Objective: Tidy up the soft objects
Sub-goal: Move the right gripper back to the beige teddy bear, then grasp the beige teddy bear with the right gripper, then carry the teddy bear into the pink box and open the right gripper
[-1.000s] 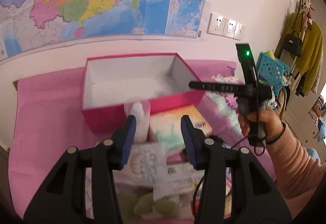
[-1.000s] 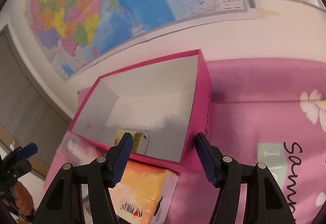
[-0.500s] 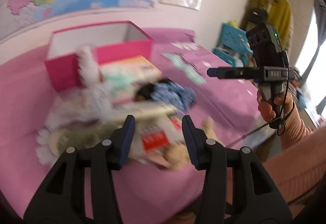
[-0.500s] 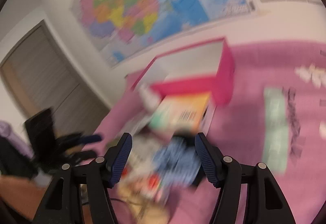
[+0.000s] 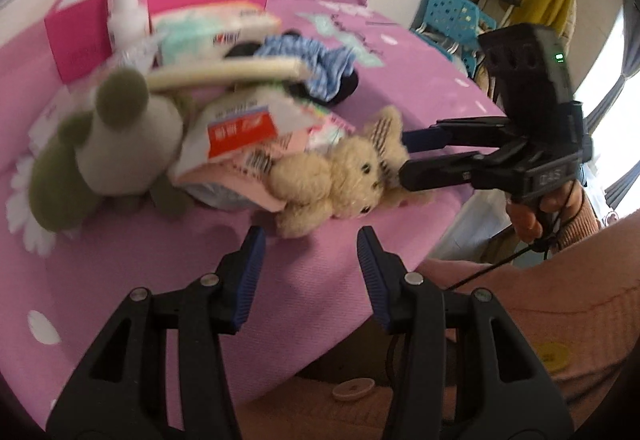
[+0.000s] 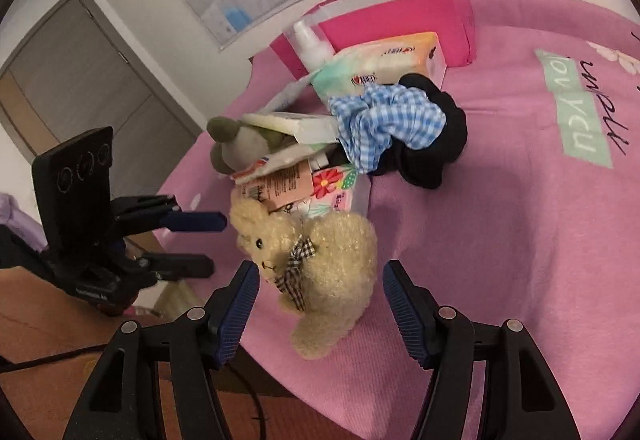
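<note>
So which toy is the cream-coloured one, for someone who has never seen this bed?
Start at the pink box by the wall and follow the heap of packets toward the near edge of the pink blanket. The last item is a curly cream teddy bear. Unlike the grey-green plush behind it, it wears a checked bow.

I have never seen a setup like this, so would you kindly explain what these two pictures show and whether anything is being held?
A person holds a two-finger tool in each hand; each carries a camera looking along its fingers. One picture is from the left tool, the other from the right tool. On the pink cloth lie a cream teddy bear, a grey-green plush toy, tissue packs, a checked cloth and a pink box. Both tools are open and hold nothing; the right one faces the bear.
</note>
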The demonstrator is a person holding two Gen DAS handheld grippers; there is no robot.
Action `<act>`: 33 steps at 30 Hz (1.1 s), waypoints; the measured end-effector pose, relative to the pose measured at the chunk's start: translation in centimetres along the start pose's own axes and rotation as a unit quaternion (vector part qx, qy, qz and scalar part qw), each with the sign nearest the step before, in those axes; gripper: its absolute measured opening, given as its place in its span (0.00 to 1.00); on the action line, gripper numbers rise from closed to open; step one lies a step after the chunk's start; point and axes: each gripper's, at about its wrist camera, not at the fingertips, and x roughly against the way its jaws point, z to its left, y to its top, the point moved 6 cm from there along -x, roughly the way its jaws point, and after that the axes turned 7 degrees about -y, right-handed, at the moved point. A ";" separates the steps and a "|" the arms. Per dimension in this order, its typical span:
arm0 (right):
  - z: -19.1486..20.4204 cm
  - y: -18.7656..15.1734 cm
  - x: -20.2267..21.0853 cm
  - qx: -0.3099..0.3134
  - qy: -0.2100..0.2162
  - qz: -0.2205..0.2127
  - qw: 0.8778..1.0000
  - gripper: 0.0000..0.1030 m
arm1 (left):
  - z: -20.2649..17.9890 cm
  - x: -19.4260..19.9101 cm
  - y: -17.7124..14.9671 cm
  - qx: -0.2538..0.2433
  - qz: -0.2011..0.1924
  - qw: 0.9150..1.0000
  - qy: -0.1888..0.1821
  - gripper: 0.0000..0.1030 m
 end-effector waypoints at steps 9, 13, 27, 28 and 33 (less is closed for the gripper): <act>0.2 -0.3 -0.8 -0.003 -0.004 -0.007 1.000 0.35 | -0.4 -1.5 0.4 0.012 0.004 1.000 -0.022 0.48; 0.3 -0.1 -0.2 -0.002 -0.002 -0.015 1.000 0.29 | -1.6 -1.0 0.5 -0.002 0.001 0.999 -0.036 0.38; 2.4 4.2 4.1 0.028 0.015 -0.084 0.996 0.28 | -2.9 5.3 5.8 -0.050 -0.078 0.996 -0.012 0.27; 2.4 4.7 4.3 0.029 0.015 -0.090 0.995 0.28 | -2.7 5.5 6.4 -0.053 -0.083 0.995 -0.005 0.27; 2.1 8.3 4.8 0.029 0.013 -0.120 0.992 0.28 | -1.8 6.4 10.3 -0.071 -0.108 0.991 0.027 0.27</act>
